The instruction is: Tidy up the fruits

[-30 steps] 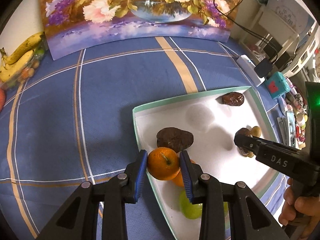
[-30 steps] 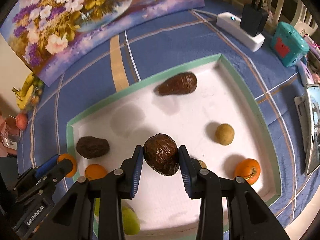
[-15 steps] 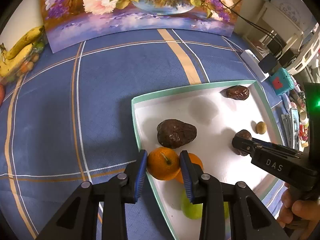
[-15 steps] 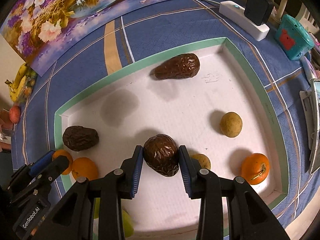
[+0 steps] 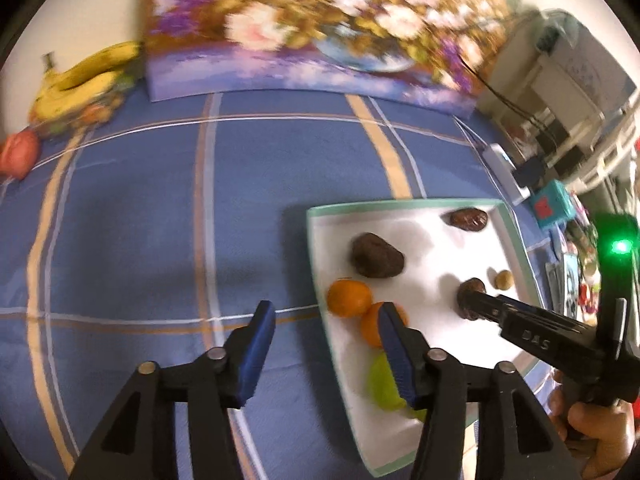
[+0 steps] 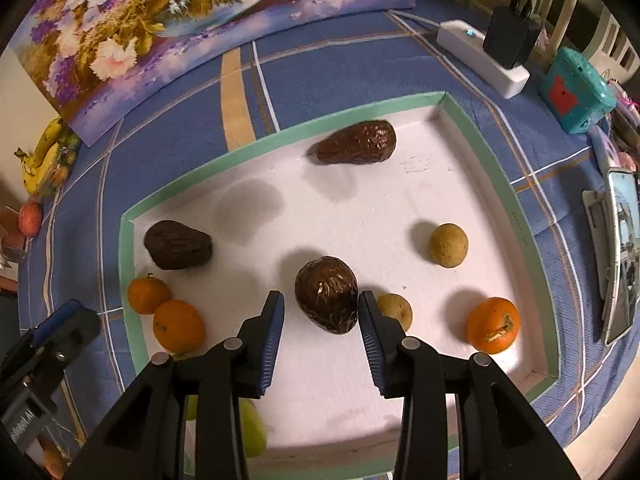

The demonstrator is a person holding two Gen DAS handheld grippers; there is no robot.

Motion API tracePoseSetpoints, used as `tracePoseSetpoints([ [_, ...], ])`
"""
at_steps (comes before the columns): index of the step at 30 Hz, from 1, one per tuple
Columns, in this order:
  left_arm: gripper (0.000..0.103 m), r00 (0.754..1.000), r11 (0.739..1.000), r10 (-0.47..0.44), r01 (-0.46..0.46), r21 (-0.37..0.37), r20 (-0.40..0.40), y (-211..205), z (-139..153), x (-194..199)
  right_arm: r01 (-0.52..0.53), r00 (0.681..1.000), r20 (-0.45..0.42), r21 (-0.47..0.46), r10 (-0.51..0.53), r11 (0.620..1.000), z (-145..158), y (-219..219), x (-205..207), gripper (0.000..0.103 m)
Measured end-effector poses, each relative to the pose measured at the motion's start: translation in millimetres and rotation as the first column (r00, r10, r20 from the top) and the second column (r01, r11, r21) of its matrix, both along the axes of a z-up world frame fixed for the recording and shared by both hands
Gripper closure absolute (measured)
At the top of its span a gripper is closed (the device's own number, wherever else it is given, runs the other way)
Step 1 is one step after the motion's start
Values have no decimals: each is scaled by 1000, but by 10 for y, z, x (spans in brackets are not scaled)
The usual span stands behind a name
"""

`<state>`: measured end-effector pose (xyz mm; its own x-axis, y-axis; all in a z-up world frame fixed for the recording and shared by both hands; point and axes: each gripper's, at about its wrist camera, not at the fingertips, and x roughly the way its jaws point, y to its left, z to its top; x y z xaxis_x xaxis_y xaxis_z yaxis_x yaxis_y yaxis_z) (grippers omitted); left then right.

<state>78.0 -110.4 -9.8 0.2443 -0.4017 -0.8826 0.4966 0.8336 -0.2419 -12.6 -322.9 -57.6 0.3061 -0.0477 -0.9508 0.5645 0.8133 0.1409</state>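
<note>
A white tray with a green rim (image 5: 400, 204) (image 6: 280, 136) lies on a blue checked cloth. My left gripper (image 5: 326, 312) (image 6: 66, 322) hovers at the tray's left rim, its jaws opening with nothing between them. Two oranges (image 5: 347, 297) (image 6: 148, 294) touch each other in that corner, with a green fruit (image 5: 380, 384) below them. My right gripper (image 6: 322, 312) (image 5: 474, 304) straddles a dark brown wrinkled fruit (image 6: 326, 294) that rests on the tray. A sliver of tray shows beside its left pad. Two more dark fruits (image 6: 178, 244), two small tan fruits (image 6: 448, 245) and a third orange (image 6: 493, 325) lie around.
A floral painting (image 6: 180, 28) leans at the back. Bananas (image 5: 84, 76) and a red fruit (image 5: 18, 152) lie at the far left. A power strip (image 6: 480, 56), a teal box (image 6: 574, 92) and a phone (image 6: 622, 256) line the right. A hand (image 5: 580, 420) holds the right gripper.
The left gripper has let go of its orange, which now lies beside the other one, and has drawn back to the left. The right gripper's pads have eased off the dark fruit.
</note>
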Motion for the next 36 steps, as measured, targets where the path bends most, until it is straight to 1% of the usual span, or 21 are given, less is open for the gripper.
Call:
tracePoseSetpoints([
  [4, 26, 994, 994, 90, -93, 59, 55, 297, 62, -27, -20, 1000, 22, -32, 20, 999, 131, 125, -64, 64],
  [5, 24, 992, 991, 105, -111, 76, 70, 361, 70, -37, -29, 999, 28, -36, 30, 999, 156, 169, -79, 64],
  [7, 14, 986, 984, 139, -148, 97, 97, 514, 85, -82, -51, 998, 44, -44, 53, 998, 207, 280, -116, 62],
  [8, 12, 984, 983, 146, -156, 97, 102, 571, 94, -100, -60, 997, 50, -48, 62, 997, 230, 331, -141, 54],
  [9, 5, 982, 982, 154, -165, 96, 112, 638, 109, -136, -68, 996, 58, -53, 71, 996, 250, 394, -166, 45],
  [10, 0, 979, 980, 159, -172, 96, 129, 702, 132, -186, -76, 994, 68, -59, 80, 995, 273, 456, -200, 42],
  [13, 0, 970, 978, 165, -184, 95, 181, 849, 195, -360, -105, 990, 85, -81, 111, 991, 332, 629, -305, 36],
  [14, 0, 968, 978, 165, -184, 93, 188, 864, 211, -393, -111, 989, 92, -91, 119, 990, 354, 685, -337, 32],
  [16, 0, 964, 979, 171, -191, 78, 205, 979, 236, -510, -126, 984, 115, -103, 137, 987, 408, 761, -400, 29],
  [18, 0, 961, 978, 177, -196, 74, 214, 1030, 246, -579, -137, 978, 145, -111, 153, 984, 455, 835, -476, 19],
  [20, 0, 959, 978, 176, -196, 69, 221, 1080, 256, -655, -146, 972, 168, -121, 165, 982, 492, 898, -551, 18],
  [23, 0, 958, 981, 177, -191, 43, 228, 1143, 296, -747, -159, 966, 182, -138, 182, 978, 521, 975, -622, 18],
  [28, 0, 940, 974, 206, -225, 41, 272, 1208, 386, -882, -165, 959, 208, -152, 195, 975, 549, 1055, -768, 18],
  [33, 0, 939, 975, 188, -213, 59, 289, 1211, 396, -976, -153, 958, 216, -164, 187, 974, 561, 1074, -849, 18],
  [36, 0, 929, 970, 188, -226, 86, 318, 1176, 425, -1012, -154, 957, 220, -169, 189, 974, 578, 1079, -852, 18],
])
